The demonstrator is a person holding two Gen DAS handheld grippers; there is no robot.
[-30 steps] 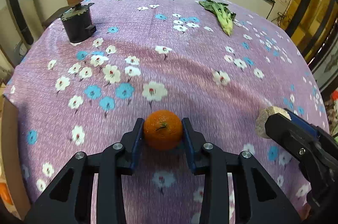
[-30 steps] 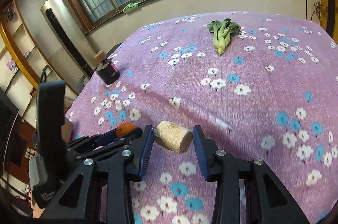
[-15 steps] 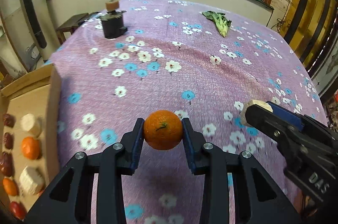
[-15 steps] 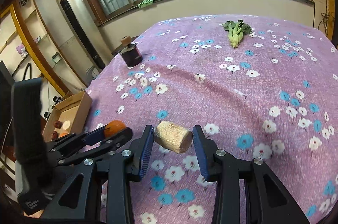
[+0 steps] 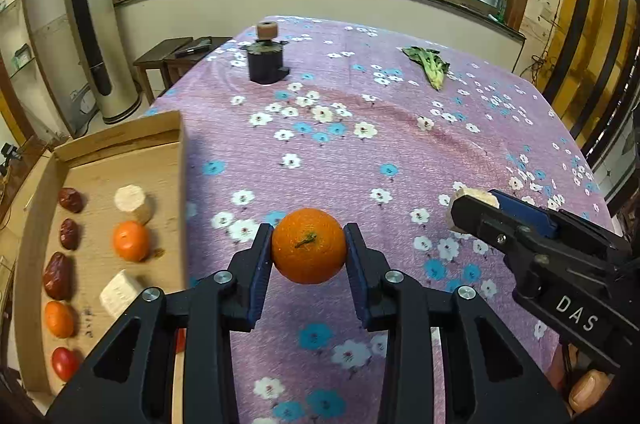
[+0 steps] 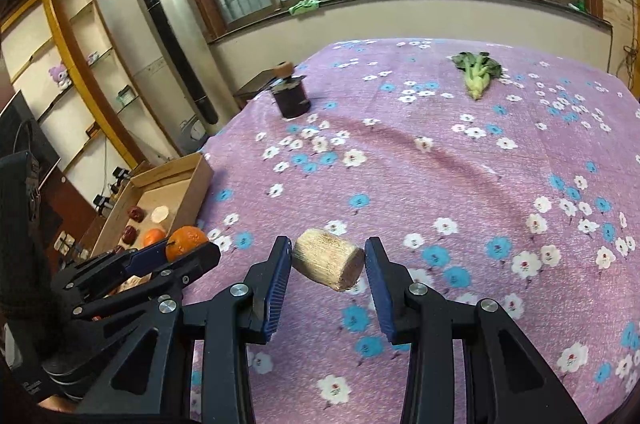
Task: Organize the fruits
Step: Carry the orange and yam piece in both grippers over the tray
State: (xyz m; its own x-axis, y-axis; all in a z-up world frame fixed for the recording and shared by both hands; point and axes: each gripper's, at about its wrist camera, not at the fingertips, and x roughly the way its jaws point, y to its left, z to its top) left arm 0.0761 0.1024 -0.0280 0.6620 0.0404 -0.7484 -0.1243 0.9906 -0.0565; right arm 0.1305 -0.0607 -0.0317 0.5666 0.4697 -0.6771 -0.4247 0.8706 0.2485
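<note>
the left gripper is clamped on an orange, pads pressing its two sides, stem end facing the camera, the fruit held clear above the purple flowered tablecloth. the right gripper is closed on a pale sugarcane chunk, gripped across its ends and tilted a little, also off the cloth. both loads sit well inside the pads, so the grips look secure.

the step in hand appears to be carrying both pieces to the cardboard tray at the left edge of the table. to do it well, keep both grips steady, bring the orange over the tray wall rather than into it, and lower it into a bare patch of the tray floor, in line with the other orange and cane pieces and beside the row of red dates, before opening. the left gripper should go first, since it is nearer the tray; the right one is better kept apart to avoid a clash.

compared with a second ago, both grippers have swung toward the left side of the table: the tray, then out of sight, now fills the left of the left wrist view, and the dark grinder and the leafy green look farther away. the grips themselves are unchanged.
</note>
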